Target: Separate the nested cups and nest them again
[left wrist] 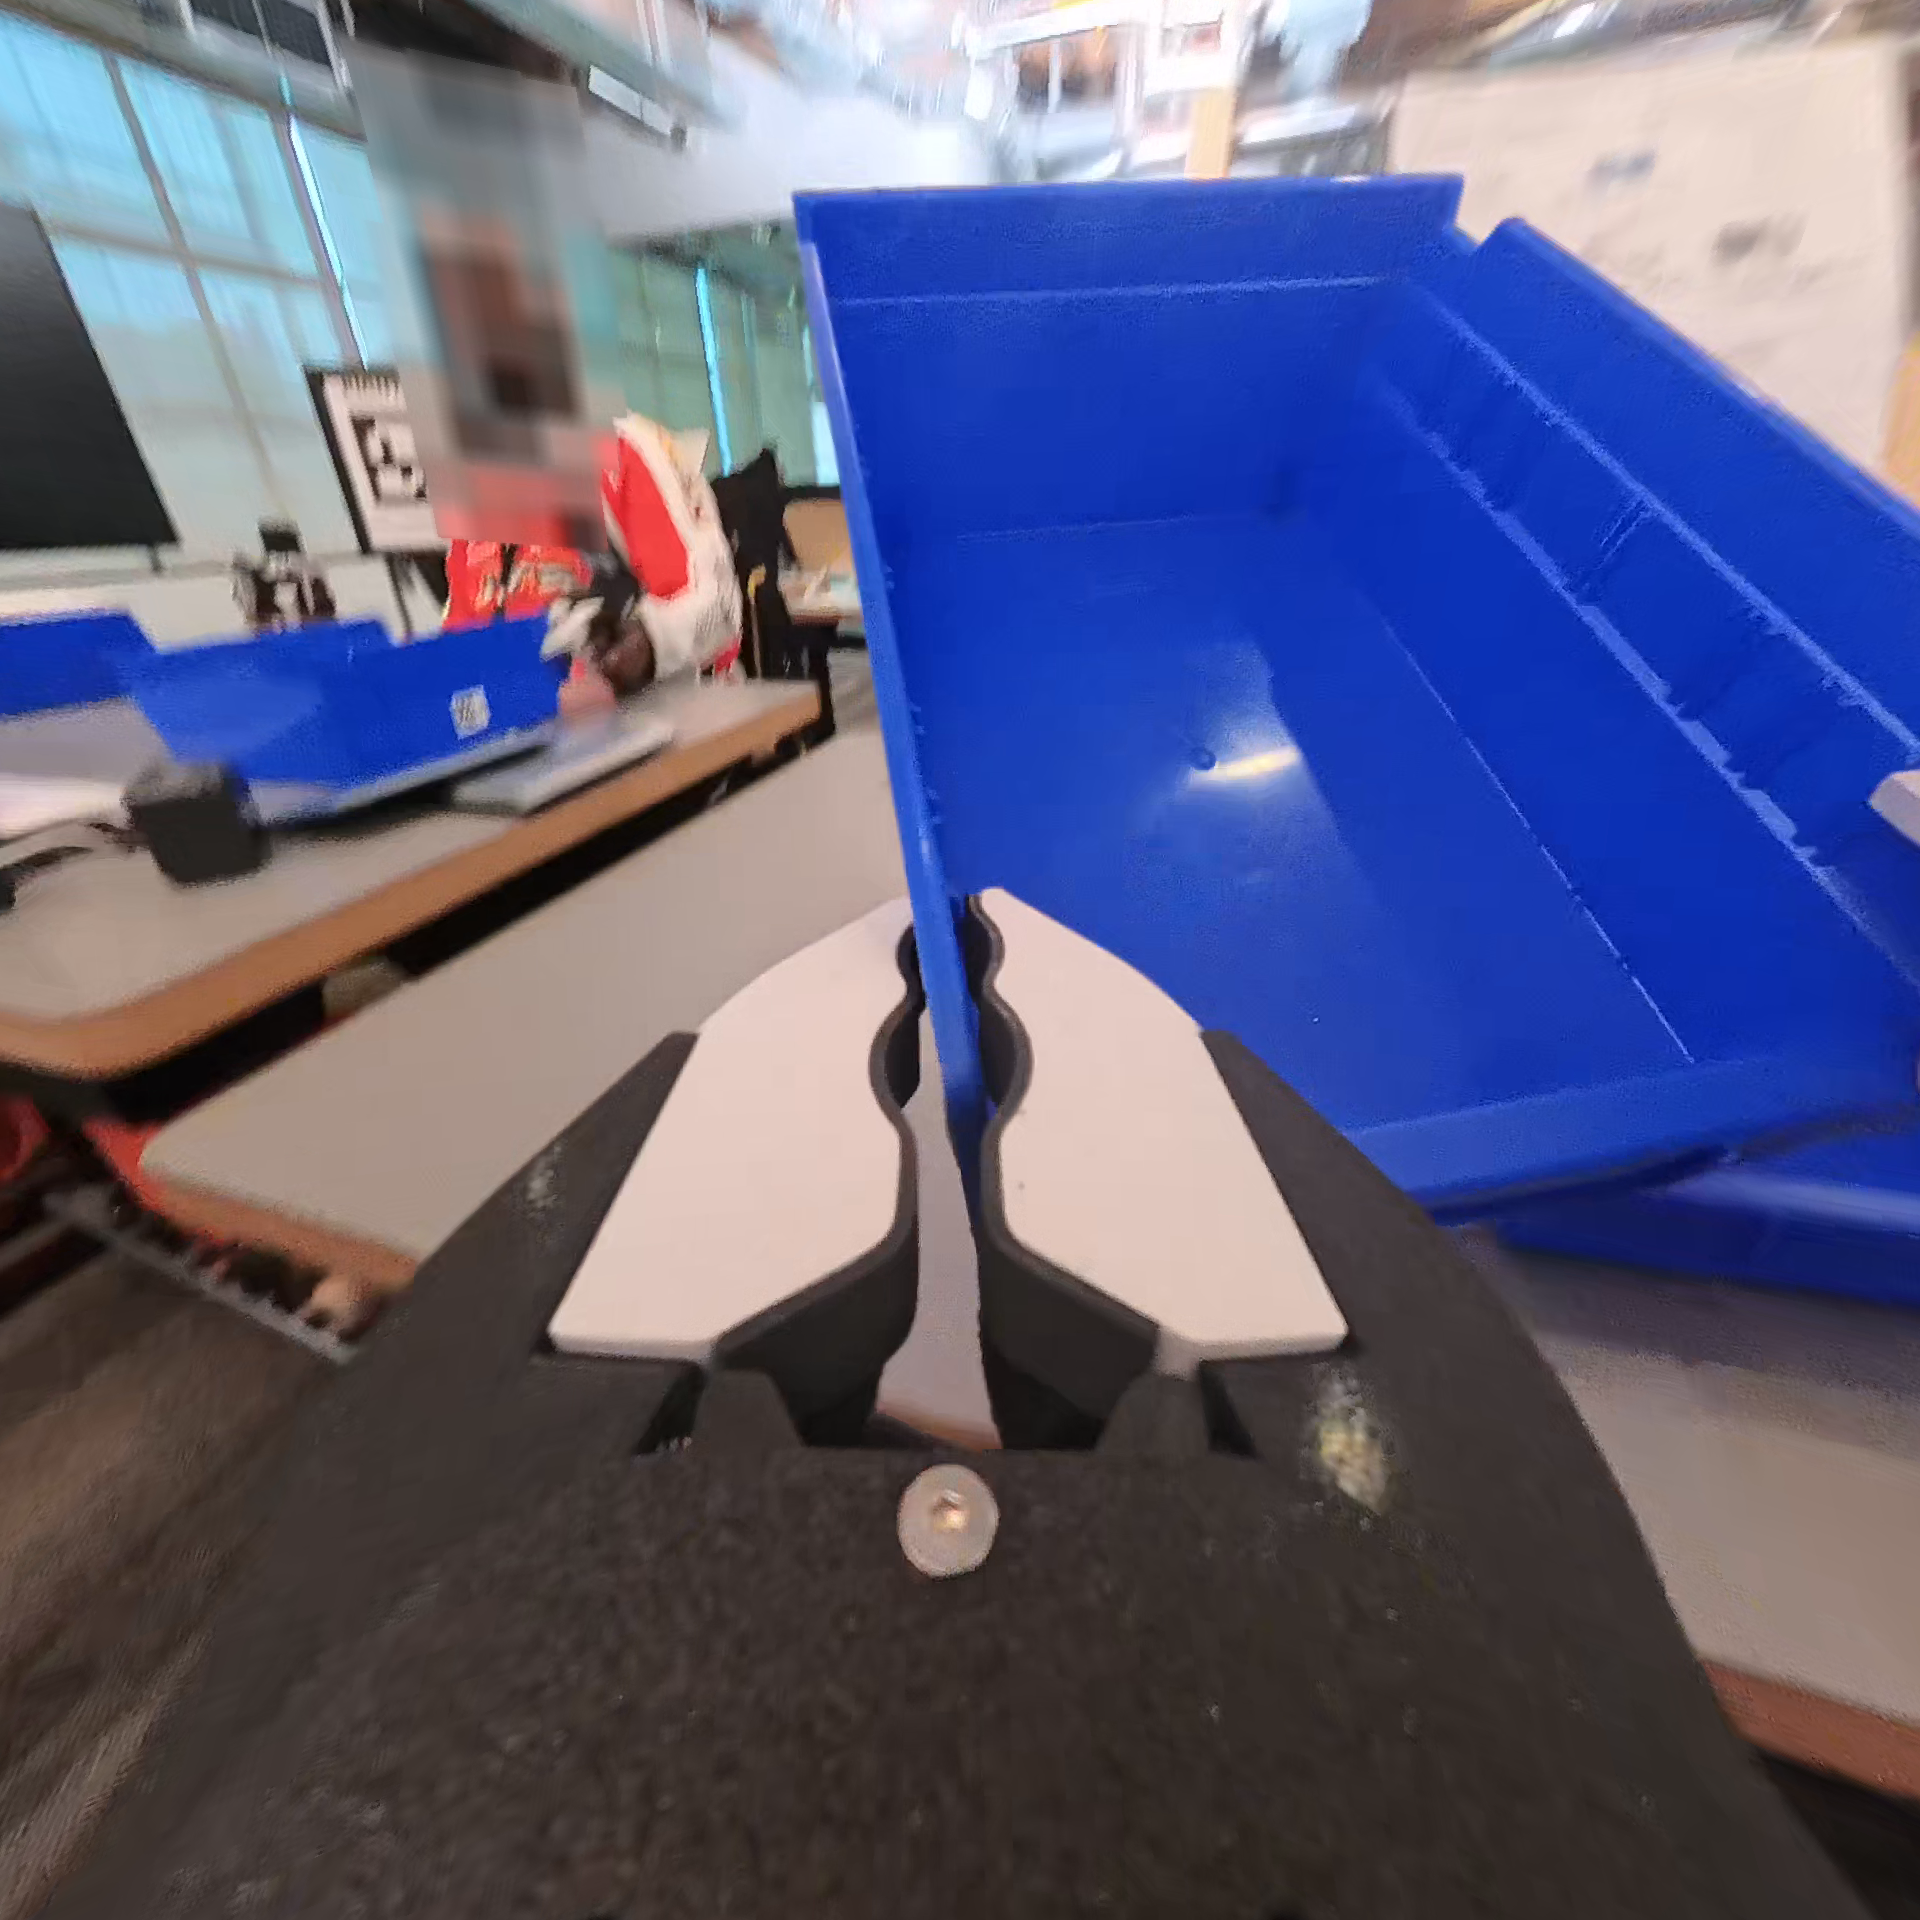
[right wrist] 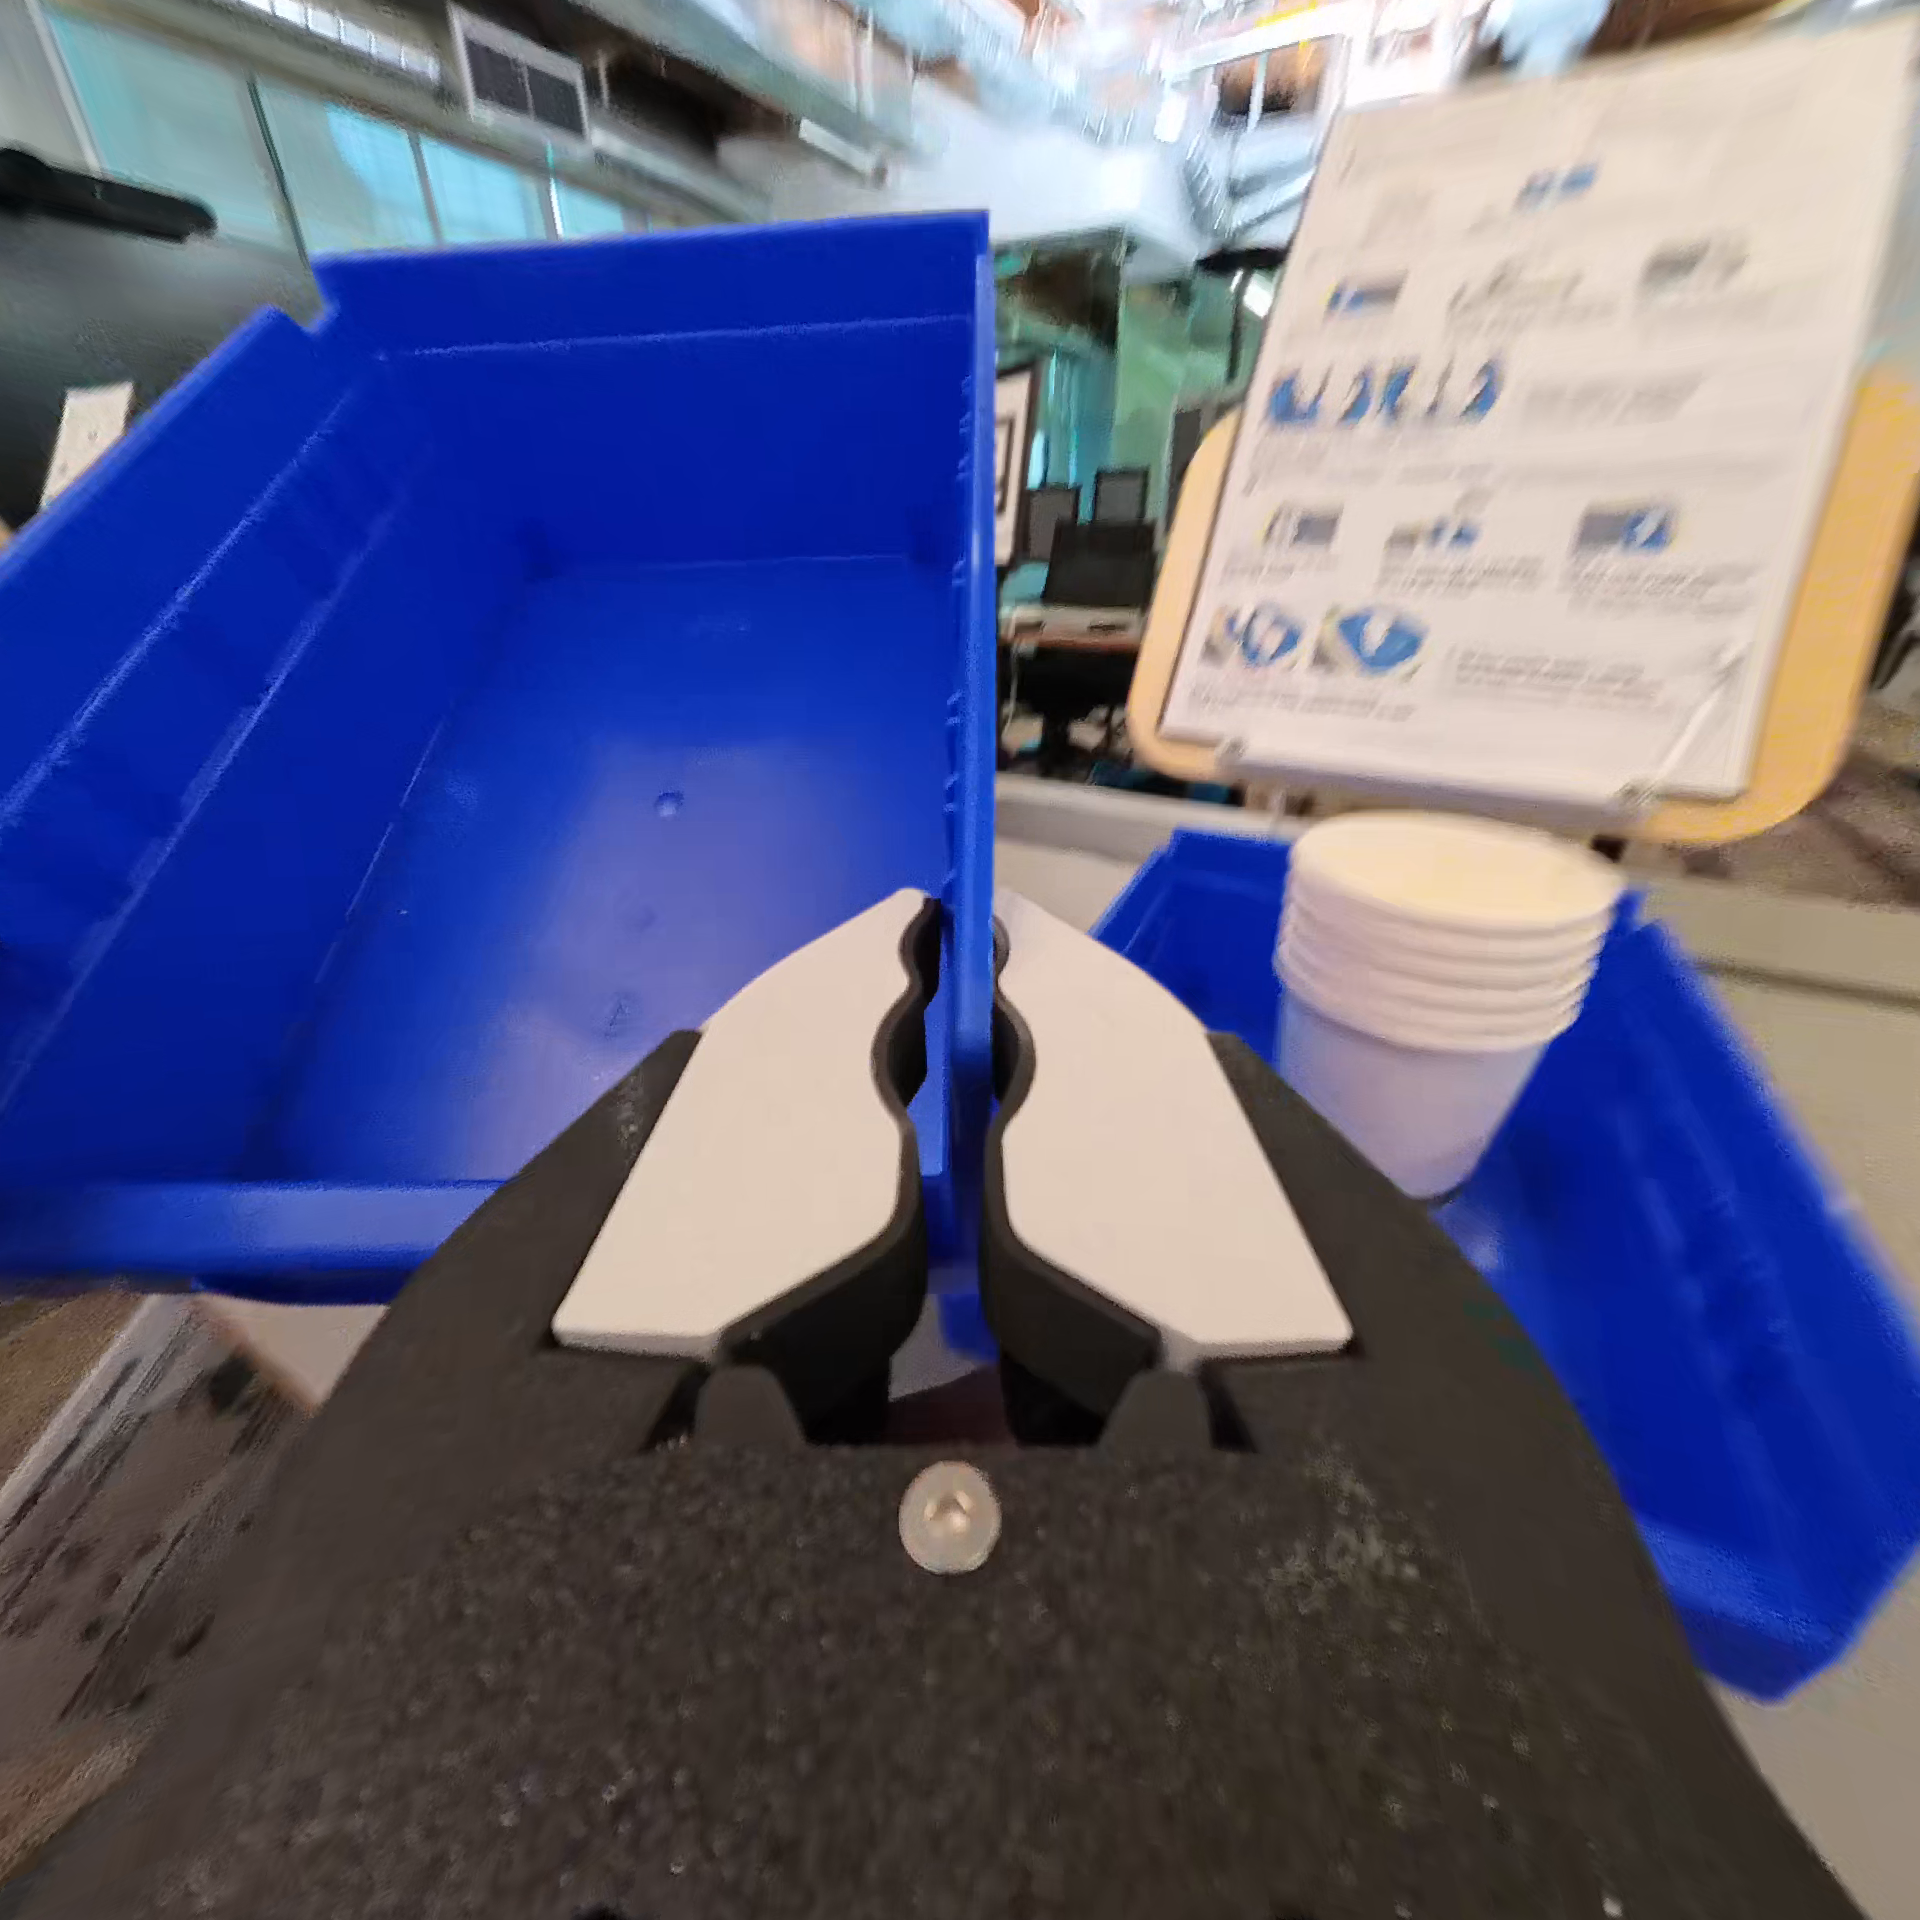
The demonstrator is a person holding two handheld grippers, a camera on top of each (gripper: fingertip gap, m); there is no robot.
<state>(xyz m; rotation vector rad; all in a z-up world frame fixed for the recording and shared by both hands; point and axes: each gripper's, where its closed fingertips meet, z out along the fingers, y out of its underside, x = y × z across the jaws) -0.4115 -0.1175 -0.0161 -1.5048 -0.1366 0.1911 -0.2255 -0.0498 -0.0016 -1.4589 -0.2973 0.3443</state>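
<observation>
Nested cups (right wrist: 1439,977) upright in resting bin (right wrist: 1704,1299); both tongs (left wrist: 948,997) (right wrist: 961,997) clamping empty tilted bin (left wrist: 1299,727).

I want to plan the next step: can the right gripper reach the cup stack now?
Probably not yet: the right gripper is shut on the empty bin's wall. The cup stack stands unobstructed in the other bin.

This looks like a big lab or work room. Long gray tables (left wrist: 436,894) stand in rows, with blue bins (left wrist: 343,691) on them. Tall windows (left wrist: 187,197) fill one wall. A white poster (right wrist: 1507,436) with small pictures leans on a board. Black chairs (right wrist: 1101,540) sit far back.
</observation>
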